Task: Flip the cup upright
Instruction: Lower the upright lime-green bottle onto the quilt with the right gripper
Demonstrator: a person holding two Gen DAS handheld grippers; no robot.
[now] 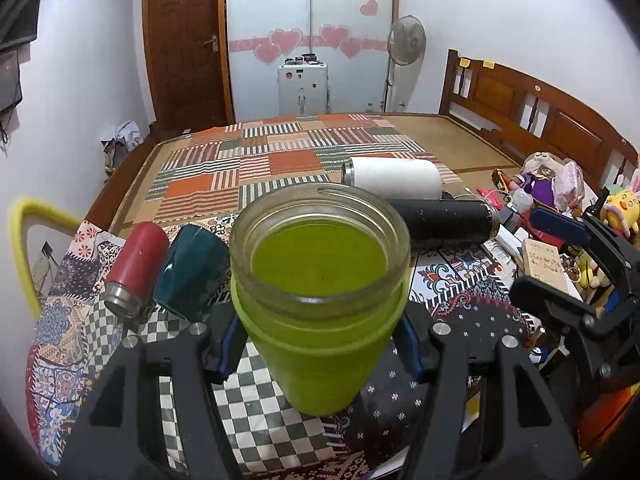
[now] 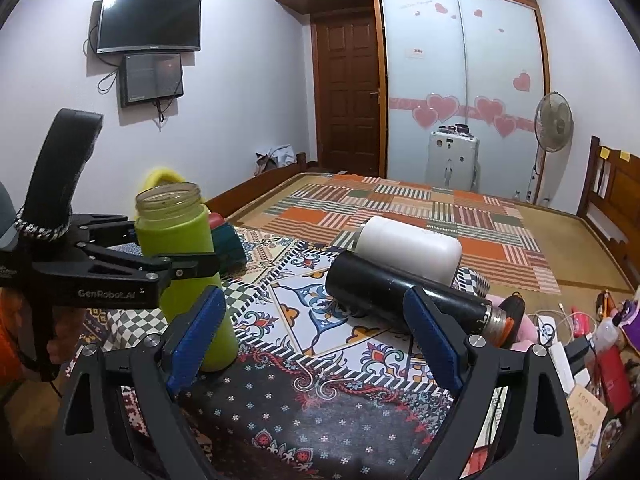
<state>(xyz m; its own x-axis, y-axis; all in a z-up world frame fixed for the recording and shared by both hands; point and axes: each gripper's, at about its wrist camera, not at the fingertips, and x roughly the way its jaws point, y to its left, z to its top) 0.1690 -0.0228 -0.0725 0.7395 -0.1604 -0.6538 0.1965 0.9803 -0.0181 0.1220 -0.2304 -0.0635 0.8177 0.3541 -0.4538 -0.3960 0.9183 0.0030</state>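
Standing upright on the patterned cloth (image 2: 320, 412), near left of the scene: green cup (image 1: 320, 320), glass-rimmed mouth facing up, silicone-looking sleeve around the body.

Grip: left gripper (image 1: 320, 344) has its blue pads pressed against both sides of the green cup at mid-height. In the right wrist view the same tool reaches in from the left and clasps the cup below the glass neck. Whether the base bears full weight on the cloth cannot be told.

Right gripper (image 2: 316, 344): jaws spread wide, nothing between them, hovering low over the cloth to the right of the cup.

Progress, as a judgement: the flip itself looks done for this cup; what is left is letting go and withdrawing without tipping it.

Other stock, all lying on their sides:
- red flask (image 1: 138, 272), far left;
- teal cup (image 1: 190, 272), just beside the red one;
- black flask (image 2: 404, 300), centre right, threaded neck toward the near right;
- white flask (image 2: 408, 250), touching the black one on its far side.
These may be further candidates for righting; the task line names only one cup.

Writing: "GenRobot.AI" on the left tool's arm in the right wrist view. Box labels at far right too small to read.
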